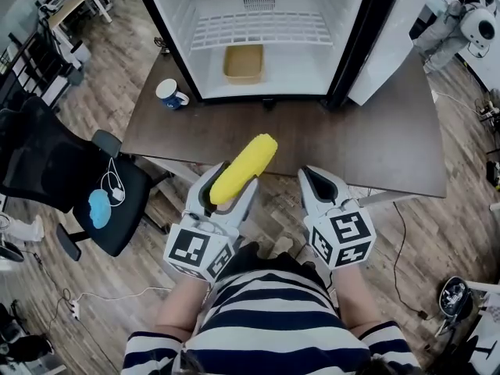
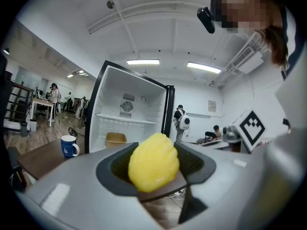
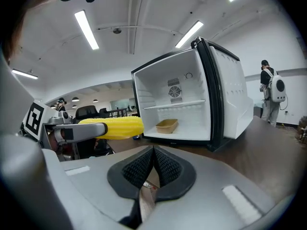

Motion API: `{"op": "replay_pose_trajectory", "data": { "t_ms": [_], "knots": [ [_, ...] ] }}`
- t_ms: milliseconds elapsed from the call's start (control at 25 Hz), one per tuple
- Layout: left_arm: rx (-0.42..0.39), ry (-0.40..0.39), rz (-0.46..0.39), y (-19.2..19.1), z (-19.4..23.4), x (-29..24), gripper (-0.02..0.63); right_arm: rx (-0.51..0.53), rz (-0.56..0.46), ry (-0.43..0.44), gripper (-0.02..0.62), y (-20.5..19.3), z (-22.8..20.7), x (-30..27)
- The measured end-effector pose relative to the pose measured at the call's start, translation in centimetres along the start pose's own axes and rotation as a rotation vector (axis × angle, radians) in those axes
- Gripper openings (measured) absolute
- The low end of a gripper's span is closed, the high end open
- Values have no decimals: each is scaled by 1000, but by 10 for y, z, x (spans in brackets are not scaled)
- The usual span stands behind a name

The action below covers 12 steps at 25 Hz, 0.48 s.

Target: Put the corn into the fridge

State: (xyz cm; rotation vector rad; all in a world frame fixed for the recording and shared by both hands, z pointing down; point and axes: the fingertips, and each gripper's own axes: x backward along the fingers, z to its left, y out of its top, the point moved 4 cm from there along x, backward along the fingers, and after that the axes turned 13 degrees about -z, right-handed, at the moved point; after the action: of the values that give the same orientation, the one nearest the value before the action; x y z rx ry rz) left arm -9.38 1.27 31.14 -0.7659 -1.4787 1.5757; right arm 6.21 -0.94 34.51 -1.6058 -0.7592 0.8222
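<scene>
The left gripper [image 1: 221, 196] has its jaws clamped on a bright yellow, ridged corn [image 1: 244, 168] that juts forward toward the open fridge [image 1: 262, 33]; the right gripper [image 1: 322, 190] has its jaws together, empty.

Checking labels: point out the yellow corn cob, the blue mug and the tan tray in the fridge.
Yellow corn cob [image 1: 244, 169], head view, mid-cob.
Blue mug [image 1: 169, 99], head view, side wall.
Tan tray [image 1: 243, 62], head view, floor.
</scene>
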Motion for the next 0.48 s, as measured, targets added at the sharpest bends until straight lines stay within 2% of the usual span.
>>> {"op": "replay_pose_trajectory", "data": {
  "t_ms": [240, 480],
  "knots": [
    [-22, 10, -11, 2, -11, -36, 0, 23, -12, 50, -9, 11, -28, -15],
    [-40, 22, -42, 11, -7, -60, 0, 28, -31, 59, -9, 18, -45, -28]
  ]
}}
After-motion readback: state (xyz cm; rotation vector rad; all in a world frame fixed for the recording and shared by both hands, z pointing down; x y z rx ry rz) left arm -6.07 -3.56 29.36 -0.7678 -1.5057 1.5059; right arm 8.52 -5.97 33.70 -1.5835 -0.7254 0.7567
